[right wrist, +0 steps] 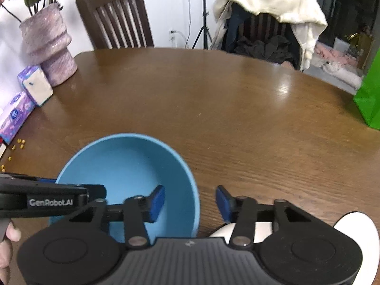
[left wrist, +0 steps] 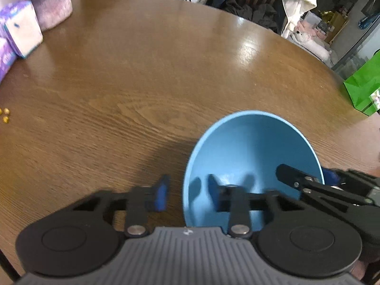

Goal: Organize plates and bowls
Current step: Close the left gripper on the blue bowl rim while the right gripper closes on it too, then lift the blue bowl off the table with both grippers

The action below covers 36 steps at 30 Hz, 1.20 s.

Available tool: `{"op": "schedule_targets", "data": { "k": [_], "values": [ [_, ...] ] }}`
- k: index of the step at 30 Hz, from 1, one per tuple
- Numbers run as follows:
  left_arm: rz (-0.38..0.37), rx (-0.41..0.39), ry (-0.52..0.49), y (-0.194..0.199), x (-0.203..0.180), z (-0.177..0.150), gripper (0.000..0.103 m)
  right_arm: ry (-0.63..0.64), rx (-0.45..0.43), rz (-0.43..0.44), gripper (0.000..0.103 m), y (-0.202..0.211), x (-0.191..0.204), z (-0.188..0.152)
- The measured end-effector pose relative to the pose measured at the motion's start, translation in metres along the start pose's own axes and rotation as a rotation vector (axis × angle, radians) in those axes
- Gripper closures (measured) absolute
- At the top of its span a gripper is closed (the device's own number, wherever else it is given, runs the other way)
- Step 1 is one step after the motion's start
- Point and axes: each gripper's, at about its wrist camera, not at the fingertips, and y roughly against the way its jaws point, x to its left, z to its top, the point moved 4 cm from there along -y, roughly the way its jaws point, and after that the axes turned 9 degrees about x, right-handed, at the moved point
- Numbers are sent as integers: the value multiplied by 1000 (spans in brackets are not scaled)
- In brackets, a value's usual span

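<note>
A blue bowl (left wrist: 251, 152) sits on the brown wooden table (left wrist: 142, 76); it also shows in the right wrist view (right wrist: 128, 163). My left gripper (left wrist: 187, 192) is open and straddles the bowl's left rim, one finger outside and one inside. My right gripper (right wrist: 190, 201) is open and straddles the bowl's right rim, left finger inside, right finger outside. Each gripper reaches into the other's view at the bowl's edge. A white plate or bowl (right wrist: 361, 228) lies under my right gripper at the near right, mostly hidden.
A pink vase (right wrist: 47, 47) and tissue packs (right wrist: 35, 85) stand at the table's left edge, with small yellow bits (right wrist: 19, 142) beside them. A green bag (right wrist: 370, 95) is at the right edge. Wooden chairs (right wrist: 116, 16) stand behind the table.
</note>
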Motion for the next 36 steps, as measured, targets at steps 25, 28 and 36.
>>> {"op": "schedule_targets", "data": {
  "k": [25, 28, 36],
  "values": [
    [-38, -30, -12, 32, 19, -11, 91, -100, 1, 66, 95, 25, 12, -7],
    [-41, -33, -24, 41, 25, -14, 91, -105, -6, 62, 95, 33, 21, -10],
    [-43, -35, -64, 64, 44, -28, 91, -137, -14, 58, 95, 54, 48, -24]
  ]
}}
